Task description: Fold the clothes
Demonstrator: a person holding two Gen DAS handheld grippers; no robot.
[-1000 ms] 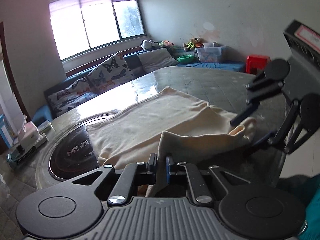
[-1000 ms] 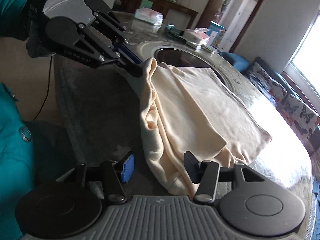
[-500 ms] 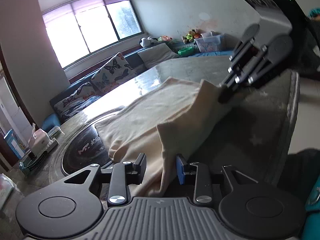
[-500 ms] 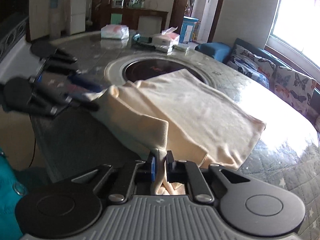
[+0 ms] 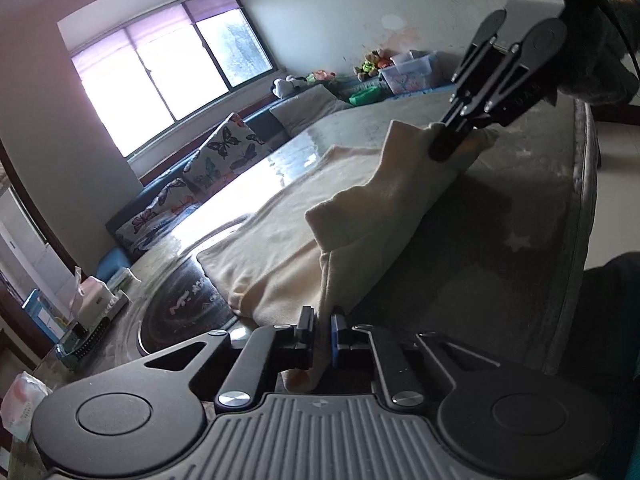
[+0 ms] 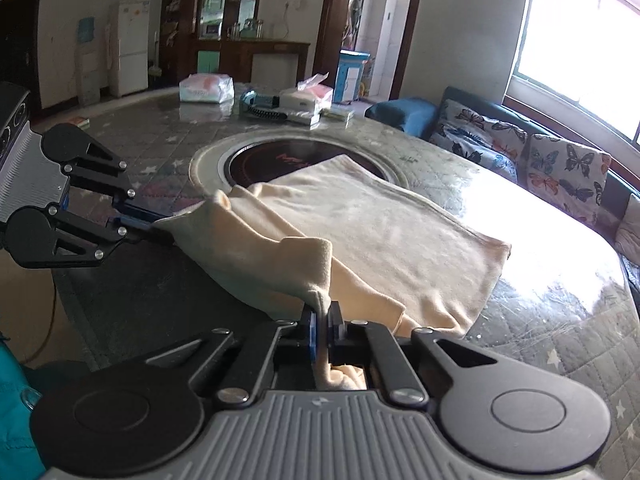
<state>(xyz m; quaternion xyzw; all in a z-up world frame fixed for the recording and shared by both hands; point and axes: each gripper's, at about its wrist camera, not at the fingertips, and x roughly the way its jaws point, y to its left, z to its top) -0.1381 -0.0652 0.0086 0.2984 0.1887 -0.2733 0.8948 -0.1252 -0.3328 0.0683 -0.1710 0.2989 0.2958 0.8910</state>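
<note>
We note the cream garment [image 6: 384, 232] is soft matt cloth, faintly fuzzy. The table [image 6: 552, 280] shows a glossy, reflective quilted cover. The left gripper [image 5: 321, 334] is matt black plastic with blue pads.

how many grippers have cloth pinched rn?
2. Left gripper is shut on the cream garment at its near-left edge; right gripper is shut on the near-right edge. Both lift it off the table.

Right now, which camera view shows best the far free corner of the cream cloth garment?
The right wrist view: the cream cloth garment lies spread out, its far corner clear against the glossy round table. The left wrist view shows mostly the lifted near fold; glare washes out the far edge.
</note>
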